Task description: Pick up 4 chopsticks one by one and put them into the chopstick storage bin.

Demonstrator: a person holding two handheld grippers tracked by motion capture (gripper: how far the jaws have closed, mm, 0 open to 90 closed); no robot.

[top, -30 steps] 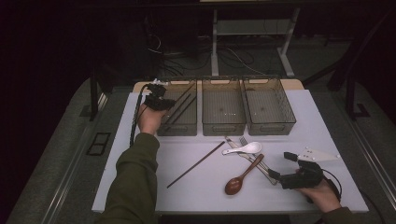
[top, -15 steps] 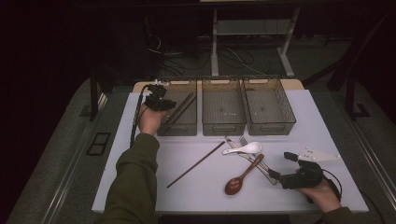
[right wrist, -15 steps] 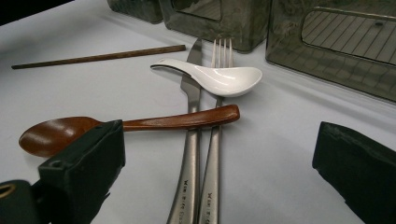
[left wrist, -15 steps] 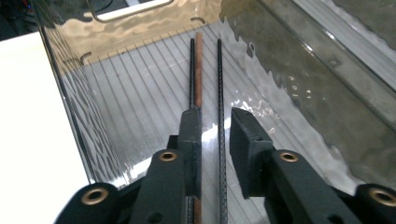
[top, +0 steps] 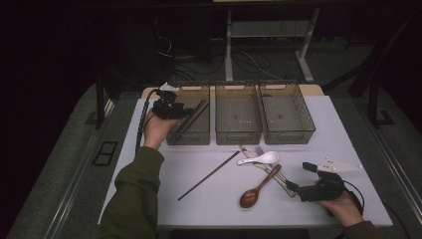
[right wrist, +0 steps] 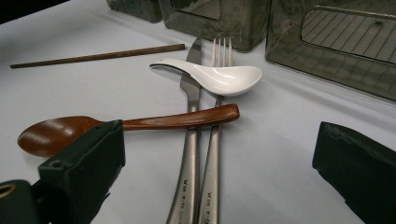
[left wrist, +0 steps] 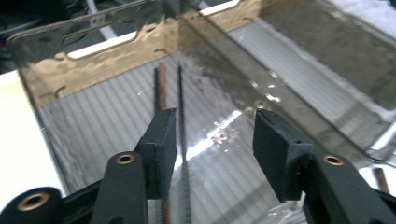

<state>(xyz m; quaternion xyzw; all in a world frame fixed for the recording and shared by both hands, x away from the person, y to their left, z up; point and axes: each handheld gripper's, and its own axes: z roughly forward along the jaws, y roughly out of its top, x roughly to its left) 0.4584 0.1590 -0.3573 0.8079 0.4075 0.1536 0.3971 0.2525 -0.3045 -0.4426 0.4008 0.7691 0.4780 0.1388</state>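
Left gripper [left wrist: 212,154] just opened, releasing chopsticks [left wrist: 182,121].

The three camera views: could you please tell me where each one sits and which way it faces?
High view: fixed above the person's side, looking forward and down on the table; both forearms, left gripper and right gripper show.
Left gripper view: rides the left gripper, looking down between its open fingers into the left bin, where chopsticks lie.
Right gripper view: rides the right gripper, low over the table, facing the wooden spoon, knife, fork and white spoon.
Shared: the high view also shows that cutlery and bin.
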